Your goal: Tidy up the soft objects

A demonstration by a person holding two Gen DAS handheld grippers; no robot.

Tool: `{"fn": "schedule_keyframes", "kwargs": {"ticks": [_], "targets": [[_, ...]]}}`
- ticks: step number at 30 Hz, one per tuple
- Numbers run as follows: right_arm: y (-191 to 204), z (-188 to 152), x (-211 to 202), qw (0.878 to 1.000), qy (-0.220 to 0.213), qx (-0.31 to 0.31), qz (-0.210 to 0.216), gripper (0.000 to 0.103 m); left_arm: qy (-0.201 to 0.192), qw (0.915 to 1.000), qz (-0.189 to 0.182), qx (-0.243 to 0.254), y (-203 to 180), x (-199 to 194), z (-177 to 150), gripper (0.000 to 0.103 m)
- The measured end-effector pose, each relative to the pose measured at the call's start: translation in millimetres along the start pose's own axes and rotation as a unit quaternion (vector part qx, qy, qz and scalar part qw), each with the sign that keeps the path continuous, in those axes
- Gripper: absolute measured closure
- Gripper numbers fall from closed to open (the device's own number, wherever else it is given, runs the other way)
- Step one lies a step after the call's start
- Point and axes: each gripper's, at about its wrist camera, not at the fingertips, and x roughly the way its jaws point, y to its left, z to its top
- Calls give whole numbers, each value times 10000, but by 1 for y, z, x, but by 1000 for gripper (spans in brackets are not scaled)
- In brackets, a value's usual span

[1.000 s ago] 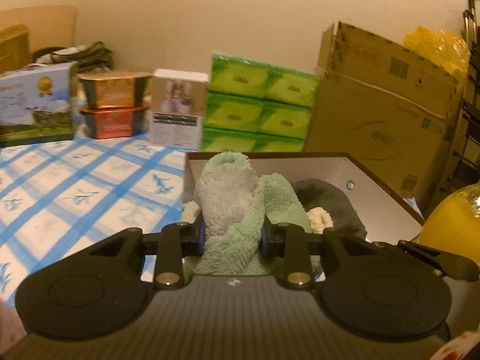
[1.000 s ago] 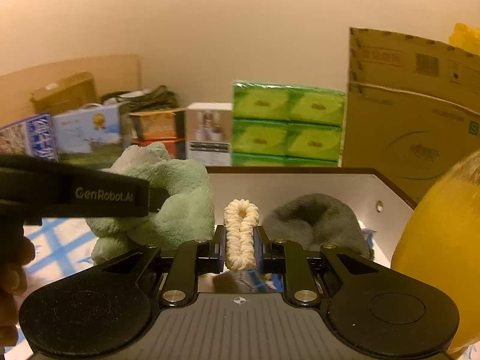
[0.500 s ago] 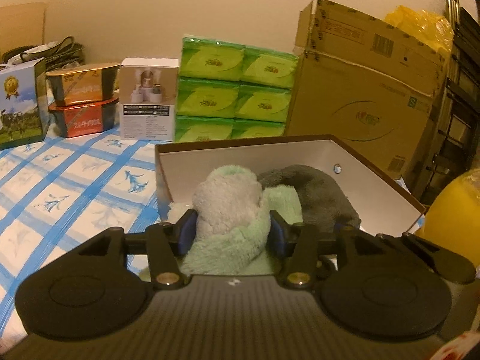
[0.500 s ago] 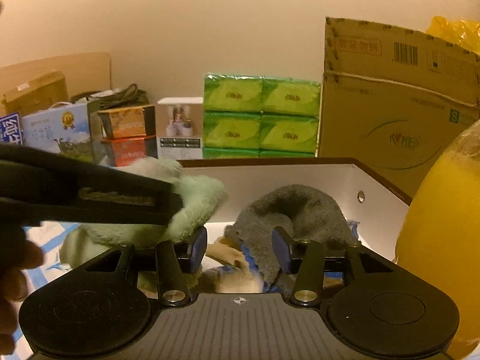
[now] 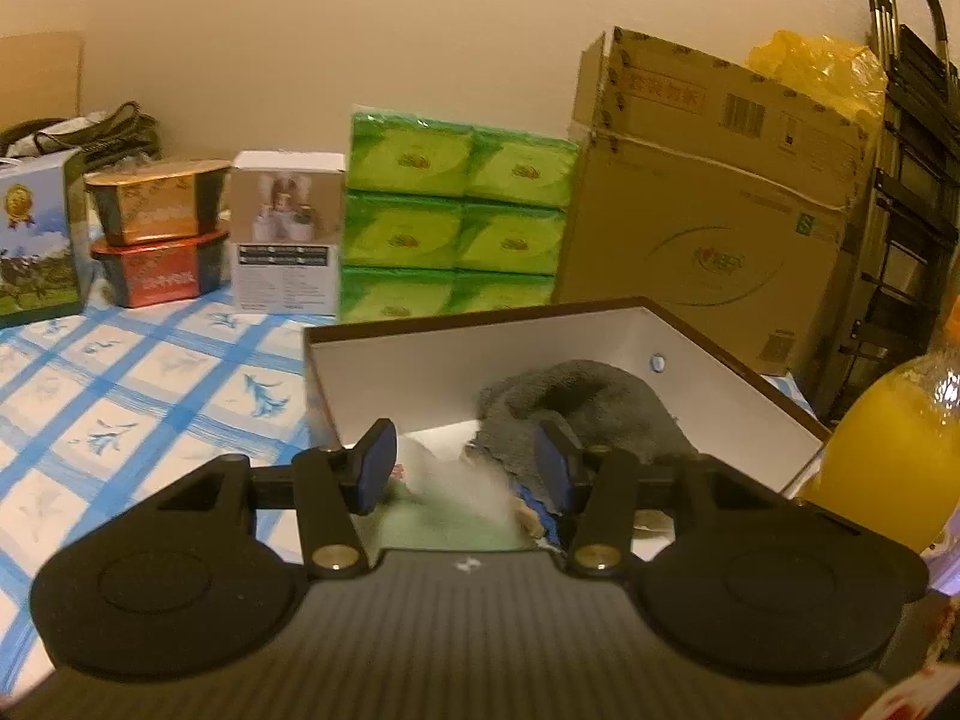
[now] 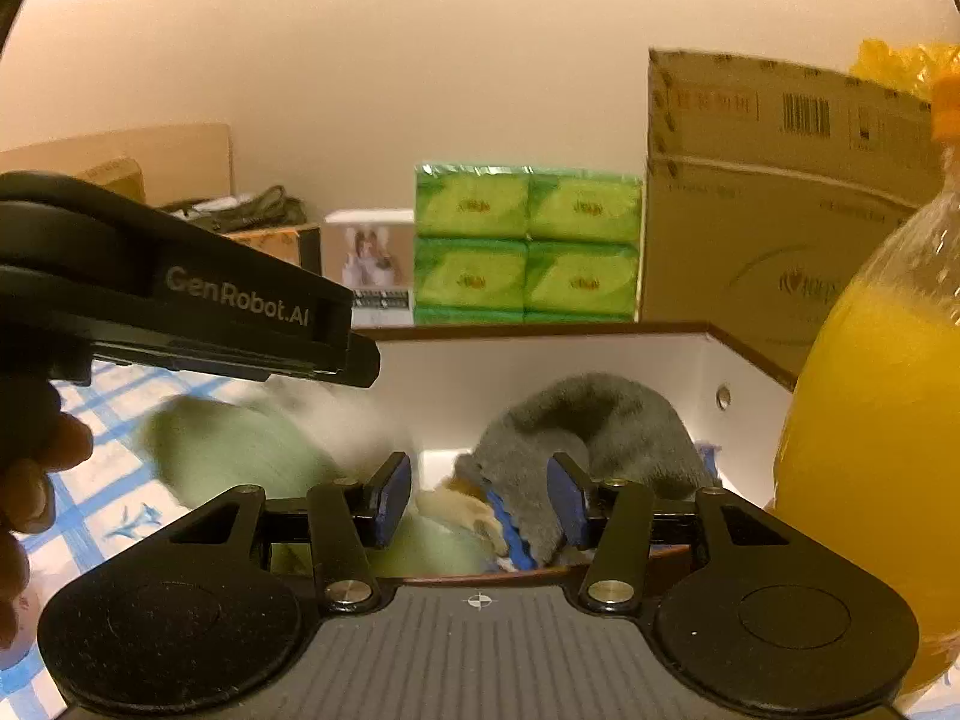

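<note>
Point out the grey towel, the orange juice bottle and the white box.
grey towel (image 6: 606, 420): right wrist view, top of its hump.
orange juice bottle (image 6: 870, 450): right wrist view, its juice-filled body.
white box (image 5: 420, 372): left wrist view, inner back wall.

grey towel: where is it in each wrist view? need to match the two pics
Left wrist: grey towel sits right of centre inside the white box, by its far right wall, partly behind the right finger.
Right wrist: grey towel just right of centre, same corner of the box, draped over the near edge.
Shared landmark: green tissue packs stacked behind the box.
</note>
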Motion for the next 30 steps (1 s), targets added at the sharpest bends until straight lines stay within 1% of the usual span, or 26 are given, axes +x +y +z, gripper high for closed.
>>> {"fn": "schedule_keyframes", "kwargs": {"ticks": [5, 11, 16, 22, 30], "targets": [[4, 3, -9, 9997, -103, -83, 191, 51, 94, 9996, 245, -61, 4, -12, -7, 56], [-3, 6, -16, 9994, 50, -25, 331, 51, 205, 9982, 507, -226, 6, -34, -19, 56], [-9, 12, -29, 9987, 137, -31, 500, 51, 275, 9964, 727, -346, 1, -58, -20, 56], [-16, 24, -57, 9961, 232, -9, 849, 51, 249, 9929, 1050, -493, -19, -100, -19, 56], [-36, 37, -98, 9902, 357, 78, 1349, 51, 138, 9844, 1579, -764, -59, -156, -17, 56]]}}
